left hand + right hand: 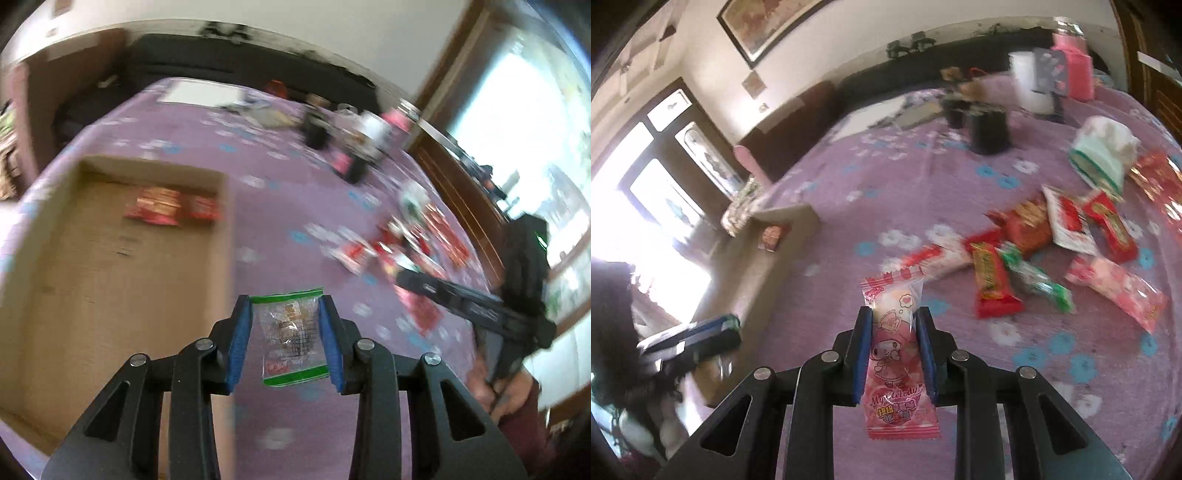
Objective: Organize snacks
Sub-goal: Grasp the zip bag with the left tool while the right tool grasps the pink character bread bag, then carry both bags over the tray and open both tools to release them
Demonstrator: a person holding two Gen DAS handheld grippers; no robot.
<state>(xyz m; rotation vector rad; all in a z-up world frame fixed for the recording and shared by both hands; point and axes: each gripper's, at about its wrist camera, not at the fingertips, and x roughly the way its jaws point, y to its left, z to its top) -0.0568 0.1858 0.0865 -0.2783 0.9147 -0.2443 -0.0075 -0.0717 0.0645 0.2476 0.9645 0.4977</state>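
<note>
My left gripper (285,306) is shut on a clear snack packet with green edges (291,338), held above the purple flowered cloth just right of an open cardboard box (110,266). Red snack packets (170,205) lie at the far end of the box. My right gripper (894,314) is shut on a pink My Melody candy packet (897,354), held above the cloth. A pile of loose snacks (1034,251) lies to its right; it also shows in the left wrist view (402,240). The box shows at the left in the right wrist view (768,251).
Dark cups (990,129), a white roll (1030,81), a pink container (1073,70) and a mint-green tissue pack (1104,151) stand at the far side of the cloth. Papers (199,92) lie at the back. Windows and wooden frames border the surface.
</note>
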